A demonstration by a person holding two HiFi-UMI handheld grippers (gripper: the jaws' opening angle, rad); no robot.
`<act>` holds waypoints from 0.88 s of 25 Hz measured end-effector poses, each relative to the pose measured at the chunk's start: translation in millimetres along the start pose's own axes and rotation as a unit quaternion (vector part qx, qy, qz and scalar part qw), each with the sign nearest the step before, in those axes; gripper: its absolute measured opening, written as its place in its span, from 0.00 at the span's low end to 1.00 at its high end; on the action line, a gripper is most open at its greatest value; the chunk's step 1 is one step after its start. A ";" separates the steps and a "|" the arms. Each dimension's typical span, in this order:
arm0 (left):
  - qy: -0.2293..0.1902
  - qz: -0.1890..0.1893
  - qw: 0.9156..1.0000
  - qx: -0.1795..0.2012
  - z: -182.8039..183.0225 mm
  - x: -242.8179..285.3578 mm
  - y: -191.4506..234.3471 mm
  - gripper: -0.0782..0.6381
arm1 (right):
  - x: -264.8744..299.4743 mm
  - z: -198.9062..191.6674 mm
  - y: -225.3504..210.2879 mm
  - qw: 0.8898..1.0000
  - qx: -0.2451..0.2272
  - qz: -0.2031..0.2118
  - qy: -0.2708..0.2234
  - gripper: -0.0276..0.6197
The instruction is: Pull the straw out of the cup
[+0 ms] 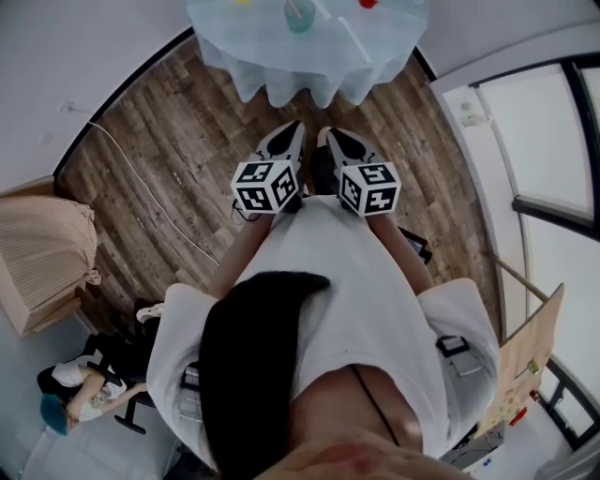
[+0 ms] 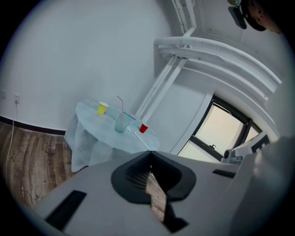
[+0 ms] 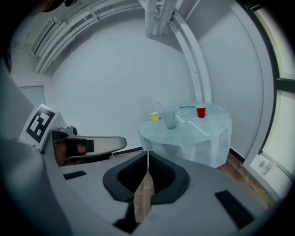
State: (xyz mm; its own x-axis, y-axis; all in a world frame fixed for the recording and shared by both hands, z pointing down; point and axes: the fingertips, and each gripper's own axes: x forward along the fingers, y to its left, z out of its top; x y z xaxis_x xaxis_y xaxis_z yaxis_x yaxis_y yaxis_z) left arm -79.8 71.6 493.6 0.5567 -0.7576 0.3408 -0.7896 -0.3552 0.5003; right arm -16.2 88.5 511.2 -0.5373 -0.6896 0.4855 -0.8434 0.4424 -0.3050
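A clear cup [image 2: 120, 123] with a thin pink straw [image 2: 120, 107] standing in it sits on a round table [image 2: 99, 133] under a pale blue cloth, well ahead of both grippers. In the right gripper view the cup [image 3: 170, 119] and straw [image 3: 160, 107] stand mid-table. From the head view the cup [image 1: 299, 14] is at the top edge. My left gripper [image 1: 292, 131] and right gripper [image 1: 330, 136] are side by side over the wooden floor, short of the table. Both are shut with nothing in them, the tips meeting at the left gripper [image 2: 150, 152] and right gripper [image 3: 148, 152].
A yellow cup [image 3: 155, 117] and a red cup [image 3: 200, 111] flank the clear cup, and loose white straws [image 3: 197, 128] lie on the cloth. A cable [image 1: 141, 183] runs over the floor at left. A person [image 1: 80, 384] sits low at left. A window [image 2: 221, 131] is to the right.
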 end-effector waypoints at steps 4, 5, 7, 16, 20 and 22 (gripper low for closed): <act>-0.010 0.017 1.000 0.008 8.9 2.4 9.2 0.12 | 12.2 7.7 -1.7 1.000 -0.001 0.011 -0.001 0.10; -0.012 0.021 1.000 0.011 11.5 3.1 11.5 0.12 | 15.3 9.8 -1.1 1.000 -0.004 0.014 -0.001 0.10; -0.015 0.027 0.999 0.014 16.4 5.9 16.0 0.12 | 21.9 14.2 -0.1 1.000 -0.011 0.019 0.000 0.10; -0.010 0.044 0.999 0.021 34.4 36.8 28.4 0.12 | 47.4 38.7 -25.1 1.000 0.000 0.024 0.001 0.10; -0.013 0.056 0.998 0.023 45.4 52.9 36.4 0.12 | 60.9 54.5 -38.1 1.000 0.003 0.028 -0.007 0.10; -0.014 0.064 0.998 0.025 51.1 61.4 39.8 0.12 | 67.7 63.3 -45.1 0.999 0.003 0.033 -0.012 0.10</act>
State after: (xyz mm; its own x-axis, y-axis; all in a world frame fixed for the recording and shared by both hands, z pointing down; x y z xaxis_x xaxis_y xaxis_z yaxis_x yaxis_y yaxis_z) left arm -90.2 -17.0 493.8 0.4440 -0.8132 0.3763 -0.8656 -0.2808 0.4146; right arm -14.8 -14.4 505.9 -0.5916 -0.6727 0.4444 -0.8061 0.4841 -0.3404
